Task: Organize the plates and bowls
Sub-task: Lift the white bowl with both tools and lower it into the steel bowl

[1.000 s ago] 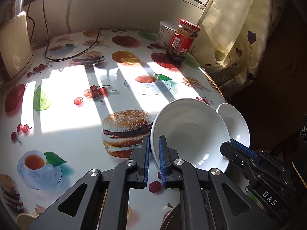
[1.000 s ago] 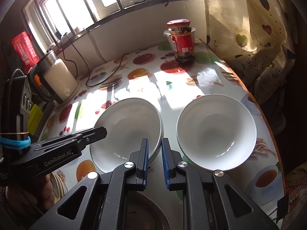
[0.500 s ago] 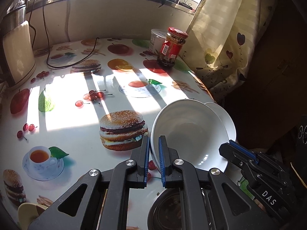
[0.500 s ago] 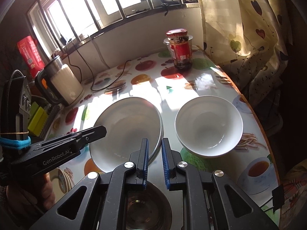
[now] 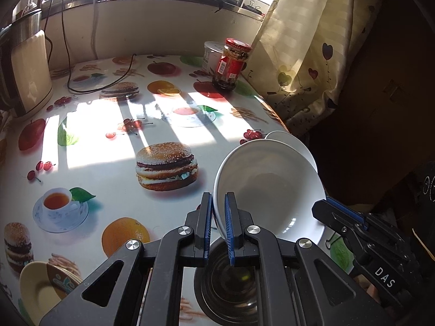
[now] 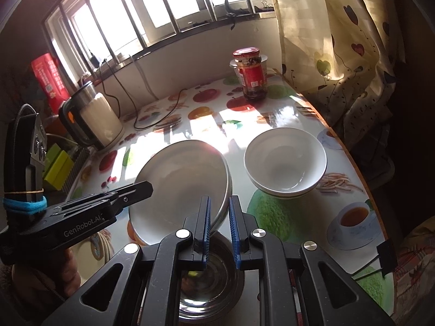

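A large white bowl (image 5: 269,187) hangs tilted above the table, held by both grippers. My left gripper (image 5: 217,228) is shut on its near-left rim. My right gripper (image 6: 219,224) is shut on the opposite rim of the same bowl (image 6: 176,187). Directly below it stands a steel bowl (image 6: 209,285), also in the left wrist view (image 5: 231,282). A stack of smaller white bowls (image 6: 285,163) sits on the table at the right; only its rim (image 5: 288,138) shows behind the held bowl in the left wrist view.
A red-lidded jar (image 5: 231,65) and a white tub (image 5: 212,54) stand at the far edge. A kettle (image 6: 95,119) with its cord is at the far left. A cream plate (image 5: 43,288) lies near left. The curtain (image 6: 339,40) hangs beside the table's right edge.
Both grippers have pulled back towards me with the large white bowl, bringing it over the steel bowl. The white bowl stack on the table has not moved.
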Tool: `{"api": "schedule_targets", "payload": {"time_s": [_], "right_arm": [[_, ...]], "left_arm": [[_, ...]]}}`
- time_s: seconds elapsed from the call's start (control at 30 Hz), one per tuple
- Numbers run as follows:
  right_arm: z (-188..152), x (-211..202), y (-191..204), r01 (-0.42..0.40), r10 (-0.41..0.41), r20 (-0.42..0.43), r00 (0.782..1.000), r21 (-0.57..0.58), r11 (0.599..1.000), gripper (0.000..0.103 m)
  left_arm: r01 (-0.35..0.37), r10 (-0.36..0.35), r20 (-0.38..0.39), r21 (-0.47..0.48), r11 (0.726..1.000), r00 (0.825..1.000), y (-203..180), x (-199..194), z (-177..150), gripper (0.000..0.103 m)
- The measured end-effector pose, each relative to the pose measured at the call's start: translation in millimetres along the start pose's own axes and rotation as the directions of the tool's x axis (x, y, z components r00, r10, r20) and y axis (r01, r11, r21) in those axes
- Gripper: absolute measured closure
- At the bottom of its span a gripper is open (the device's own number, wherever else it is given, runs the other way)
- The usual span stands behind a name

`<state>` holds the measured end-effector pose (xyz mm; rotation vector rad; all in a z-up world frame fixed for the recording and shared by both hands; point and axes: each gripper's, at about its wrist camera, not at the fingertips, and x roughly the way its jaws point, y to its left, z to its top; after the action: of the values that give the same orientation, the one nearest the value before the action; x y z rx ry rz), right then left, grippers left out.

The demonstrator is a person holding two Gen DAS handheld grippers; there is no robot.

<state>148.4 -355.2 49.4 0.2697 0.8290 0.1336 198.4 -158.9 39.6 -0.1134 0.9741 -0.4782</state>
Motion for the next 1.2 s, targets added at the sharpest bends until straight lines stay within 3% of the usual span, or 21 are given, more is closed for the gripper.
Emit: {"api": "schedule_targets", "payload": {"time_s": [1.2], "right_arm": [[-58.0,-24.3,-0.2,-0.004,0.005,-0.041,0.999,0.027,1.000,0.089]], "left_arm": [[0.001,-0.001,-0.048,-0.012,1.000,0.999,-8.1,-13.9,-59.0,0.093]]}}
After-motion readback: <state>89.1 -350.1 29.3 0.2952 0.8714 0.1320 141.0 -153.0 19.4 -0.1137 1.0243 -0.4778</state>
